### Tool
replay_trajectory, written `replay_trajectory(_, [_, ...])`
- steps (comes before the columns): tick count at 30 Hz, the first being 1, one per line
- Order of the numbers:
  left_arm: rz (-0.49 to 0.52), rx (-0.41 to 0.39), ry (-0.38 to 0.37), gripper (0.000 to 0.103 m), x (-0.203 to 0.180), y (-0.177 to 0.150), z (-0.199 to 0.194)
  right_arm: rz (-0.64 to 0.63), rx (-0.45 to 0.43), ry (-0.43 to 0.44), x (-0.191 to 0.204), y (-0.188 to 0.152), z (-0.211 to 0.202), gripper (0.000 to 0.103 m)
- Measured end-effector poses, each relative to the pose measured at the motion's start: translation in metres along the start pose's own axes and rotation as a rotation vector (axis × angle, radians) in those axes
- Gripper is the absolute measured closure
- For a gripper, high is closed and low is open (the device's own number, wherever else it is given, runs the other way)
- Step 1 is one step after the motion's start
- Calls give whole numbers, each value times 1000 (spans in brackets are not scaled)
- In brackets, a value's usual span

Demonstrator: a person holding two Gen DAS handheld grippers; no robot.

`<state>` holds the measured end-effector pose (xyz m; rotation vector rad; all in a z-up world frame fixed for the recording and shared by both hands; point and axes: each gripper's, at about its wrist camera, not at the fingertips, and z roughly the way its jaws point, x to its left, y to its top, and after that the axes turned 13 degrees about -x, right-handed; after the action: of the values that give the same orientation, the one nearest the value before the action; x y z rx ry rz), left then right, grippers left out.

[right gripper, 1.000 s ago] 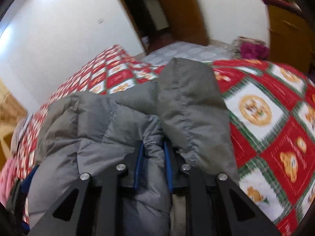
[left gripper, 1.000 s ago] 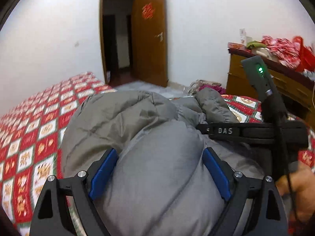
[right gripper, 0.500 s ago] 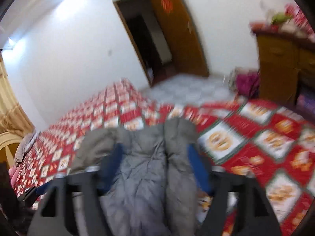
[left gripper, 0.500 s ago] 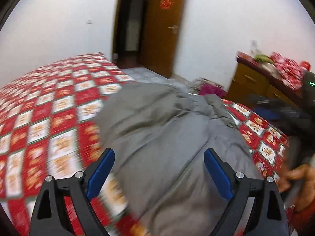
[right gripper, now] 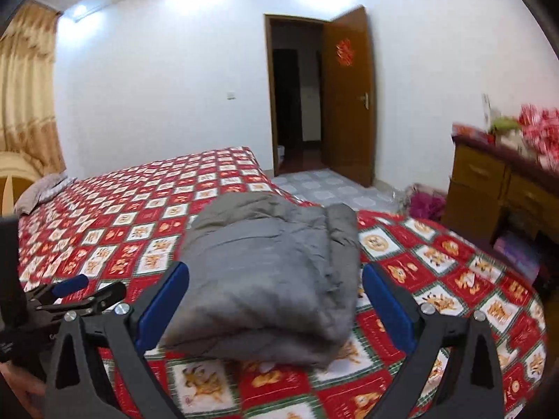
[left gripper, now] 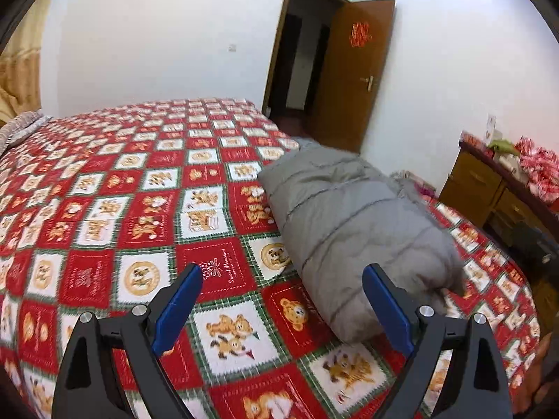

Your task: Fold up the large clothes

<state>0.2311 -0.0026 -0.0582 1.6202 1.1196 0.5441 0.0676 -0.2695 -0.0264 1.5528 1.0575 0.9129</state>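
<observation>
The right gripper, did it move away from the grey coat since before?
Yes. The right gripper has backed off and risen: the grey coat on the bedspread now looks smaller. Its jaws have just been opening, gripping nothing.

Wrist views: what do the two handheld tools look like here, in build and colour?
Both match: the left tool and right tool each have two black angular arms with triangular cut-outs, silver round screw heads at the joints, and flat bright-blue pads lining the inner faces of the fingers. No cables or sleeves show clearly.
</observation>
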Motion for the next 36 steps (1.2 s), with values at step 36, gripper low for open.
replay_trajectory(36, [135, -139, 144, 5, -55, 28, -116, 16, -175, -98, 28, 28, -95, 0])
